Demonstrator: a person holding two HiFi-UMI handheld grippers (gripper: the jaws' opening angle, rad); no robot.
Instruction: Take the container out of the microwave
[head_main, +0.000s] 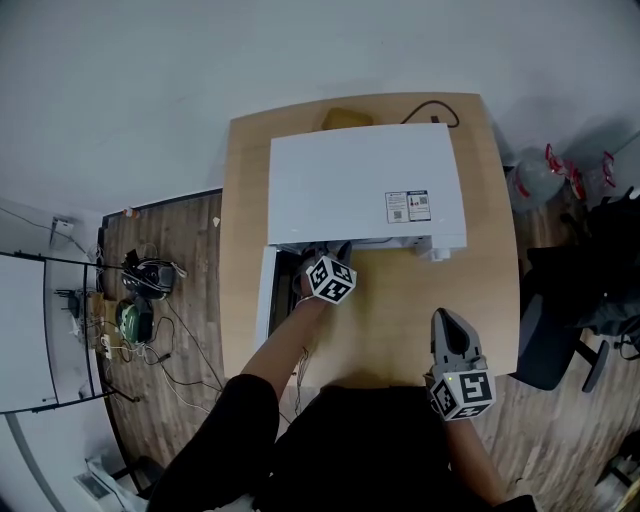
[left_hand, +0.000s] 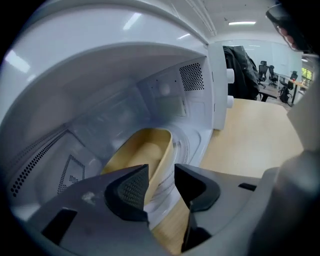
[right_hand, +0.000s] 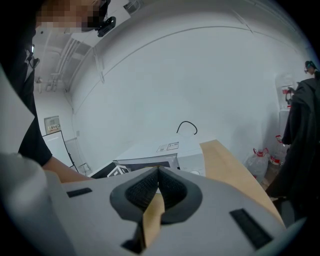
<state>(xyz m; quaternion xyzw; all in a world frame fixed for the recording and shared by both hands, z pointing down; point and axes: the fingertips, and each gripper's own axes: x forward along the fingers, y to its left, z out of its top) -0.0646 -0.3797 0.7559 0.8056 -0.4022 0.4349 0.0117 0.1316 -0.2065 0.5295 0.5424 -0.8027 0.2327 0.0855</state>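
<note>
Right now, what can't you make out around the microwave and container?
- Left gripper view: the container has its near end behind the open jaws of the left gripper; contact unclear.
- Head view: container hidden under the microwave top.
- Right gripper view: microwave cavity blocked by the shut right gripper.
- Head view: tan object behind the microwave, mostly covered, unidentifiable.

Wooden table (head_main: 400, 330), black cable (head_main: 432, 107) looping at its far edge, tangle of wires (head_main: 150, 300) on plank floor (head_main: 190, 240), clear jug (head_main: 538, 178), dark chair (head_main: 556, 345) beside table
</note>
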